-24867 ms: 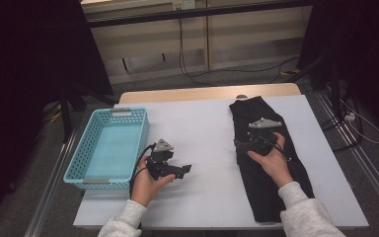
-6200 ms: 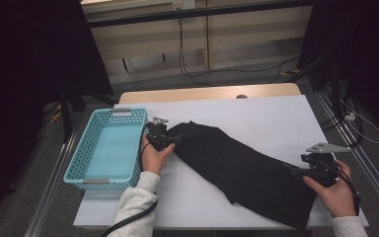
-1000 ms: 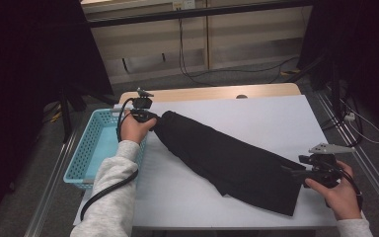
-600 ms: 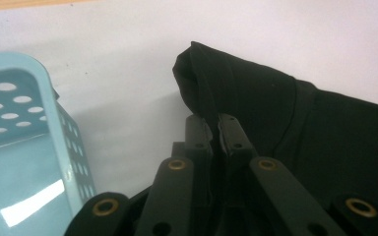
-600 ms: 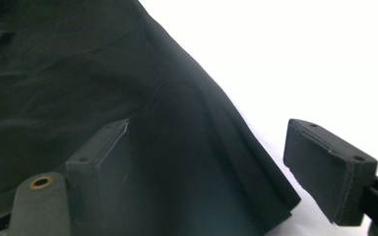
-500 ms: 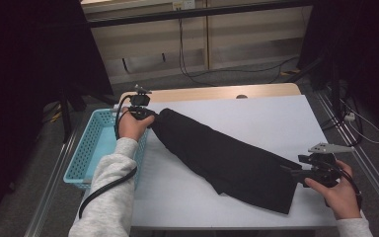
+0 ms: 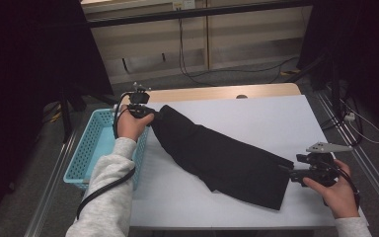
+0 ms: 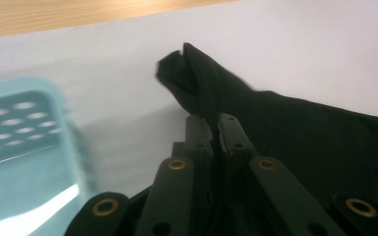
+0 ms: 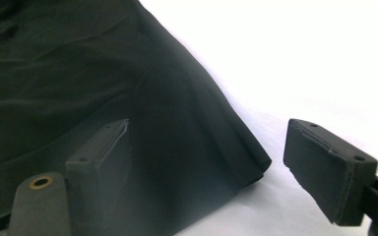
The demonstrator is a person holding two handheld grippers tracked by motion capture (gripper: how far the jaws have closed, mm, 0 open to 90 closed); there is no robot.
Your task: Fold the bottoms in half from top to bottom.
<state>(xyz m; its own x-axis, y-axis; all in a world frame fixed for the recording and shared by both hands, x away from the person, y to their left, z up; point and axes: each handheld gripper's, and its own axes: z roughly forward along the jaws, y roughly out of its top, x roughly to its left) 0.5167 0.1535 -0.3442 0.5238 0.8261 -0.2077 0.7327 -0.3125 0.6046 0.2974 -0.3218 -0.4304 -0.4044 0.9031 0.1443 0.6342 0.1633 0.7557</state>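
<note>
A long black cloth garment lies slantwise across the white table, running from the far left corner toward the near right edge. The left hand-held gripper is clamped on the garment's far end, right beside the light blue perforated plastic basket that sits at the table's left edge; in the left gripper view its two black jaws are pressed together with a fold of the dark fabric pinched between them and bunched up just past their tips, the basket's rim close at the left. The right hand-held gripper sits at the near right of the table, its jaws spread apart; in the right gripper view the garment's corner lies flat between them, with white table on the right.
</note>
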